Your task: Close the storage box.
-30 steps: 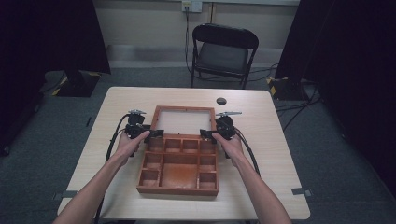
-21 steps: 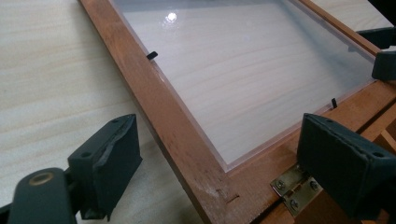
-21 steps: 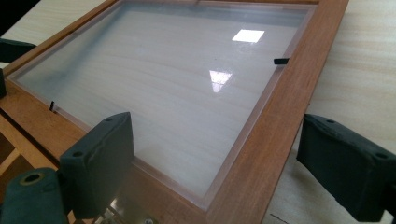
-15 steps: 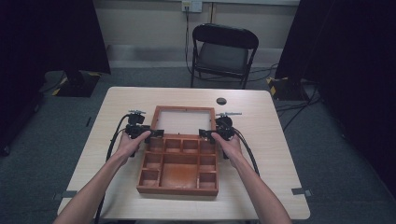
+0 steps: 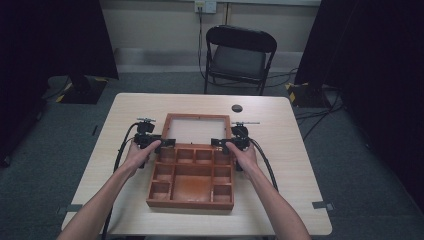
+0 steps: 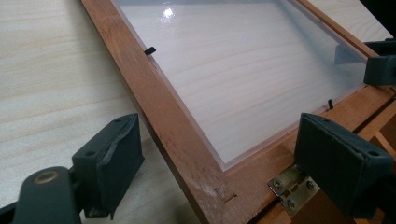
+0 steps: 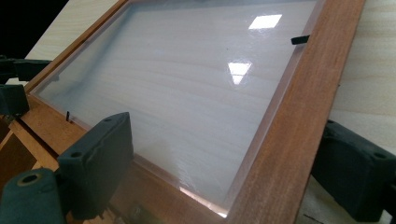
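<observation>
A brown wooden box (image 5: 190, 204) with several compartments lies on the table, its lid (image 5: 196, 117) folded flat behind it. The lid is a wooden frame (image 6: 177, 135) around a clear pane (image 7: 187, 93). My left gripper (image 5: 167, 142) sits at the lid's left hinge corner. Its jaws (image 6: 224, 154) have just been opening and straddle the frame rail with gaps on both sides, beside a brass hinge (image 6: 289, 186). At the right hinge corner, my right gripper (image 5: 217, 143) stands open (image 7: 229, 163) astride the right frame rail (image 7: 285, 126).
A small black round thing (image 5: 237, 108) lies on the table (image 5: 290, 150) behind the lid's right corner. A black folding chair (image 5: 240, 50) stands beyond the far edge. Cables trail from both grippers along the forearms.
</observation>
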A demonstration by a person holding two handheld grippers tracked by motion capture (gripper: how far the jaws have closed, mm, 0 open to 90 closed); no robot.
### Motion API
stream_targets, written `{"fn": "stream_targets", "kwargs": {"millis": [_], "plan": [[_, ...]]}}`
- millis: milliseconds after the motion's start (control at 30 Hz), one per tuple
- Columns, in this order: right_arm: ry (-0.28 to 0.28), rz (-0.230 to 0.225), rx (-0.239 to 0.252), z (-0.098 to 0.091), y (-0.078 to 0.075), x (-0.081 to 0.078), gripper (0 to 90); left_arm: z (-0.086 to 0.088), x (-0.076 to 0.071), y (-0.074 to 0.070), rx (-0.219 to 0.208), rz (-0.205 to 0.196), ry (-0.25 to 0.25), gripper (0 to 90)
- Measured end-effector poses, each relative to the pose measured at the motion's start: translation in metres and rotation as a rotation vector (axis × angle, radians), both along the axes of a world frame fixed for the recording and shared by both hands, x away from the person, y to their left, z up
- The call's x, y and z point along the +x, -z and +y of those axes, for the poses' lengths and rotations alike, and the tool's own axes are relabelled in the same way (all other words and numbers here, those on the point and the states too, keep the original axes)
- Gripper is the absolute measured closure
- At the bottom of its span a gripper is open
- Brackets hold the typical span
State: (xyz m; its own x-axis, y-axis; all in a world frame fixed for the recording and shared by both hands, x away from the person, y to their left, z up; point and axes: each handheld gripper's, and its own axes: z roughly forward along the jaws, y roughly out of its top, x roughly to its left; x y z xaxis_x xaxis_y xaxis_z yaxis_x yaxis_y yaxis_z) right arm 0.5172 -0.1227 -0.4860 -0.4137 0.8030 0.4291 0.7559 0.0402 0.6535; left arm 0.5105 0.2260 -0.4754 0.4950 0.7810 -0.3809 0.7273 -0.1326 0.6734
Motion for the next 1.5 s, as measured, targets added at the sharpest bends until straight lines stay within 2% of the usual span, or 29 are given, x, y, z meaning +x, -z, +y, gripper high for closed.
{"fn": "stream_targets", "kwargs": {"millis": [200, 333, 533, 567, 633, 733, 867, 967, 1067, 1167, 1500], "plan": [[0.001, -0.024, 0.016, -0.002, 0.002, -0.002, 11.4, 0.003, 0.001, 0.003, -0.032, 0.018, 0.004, 15.2], [-0.001, -0.035, 0.007, -0.003, 0.0, -0.002, 13.1, 0.002, 0.001, 0.001, -0.016, -0.003, 0.012, 15.1], [-0.001, -0.06, -0.017, -0.002, -0.005, -0.004, 14.5, 0.0, 0.0, -0.001, -0.002, -0.011, 0.011, 15.9], [0.004, -0.064, -0.018, -0.002, -0.005, -0.005, 15.7, 0.001, 0.0, -0.001, -0.021, 0.0, 0.014, 16.4], [0.011, -0.082, -0.015, -0.004, -0.007, -0.005, 19.8, 0.001, 0.0, 0.001, -0.041, -0.008, 0.02, 19.1], [0.01, -0.09, -0.022, -0.006, -0.011, -0.005, 23.1, -0.002, 0.001, -0.003, -0.013, -0.011, 0.022, 19.0], [0.034, -0.102, -0.005, -0.008, -0.013, -0.007, 28.3, -0.002, 0.0, -0.006, 0.003, -0.03, 0.024, 20.6], [0.044, -0.116, 0.001, -0.008, -0.016, -0.008, 30.3, -0.002, 0.0, -0.008, 0.0, -0.049, 0.011, 24.2], [0.045, -0.141, 0.015, -0.009, -0.02, -0.009, 32.1, 0.001, -0.001, -0.012, -0.011, -0.074, 0.008, 29.2], [0.043, -0.16, 0.029, -0.009, -0.026, -0.011, 32.0, 0.002, -0.003, -0.016, -0.021, -0.09, 0.011, 30.0], [0.035, -0.207, 0.03, -0.011, -0.038, -0.018, 38.2, 0.006, -0.006, -0.028, -0.004, -0.135, 0.016, 36.6]]}}
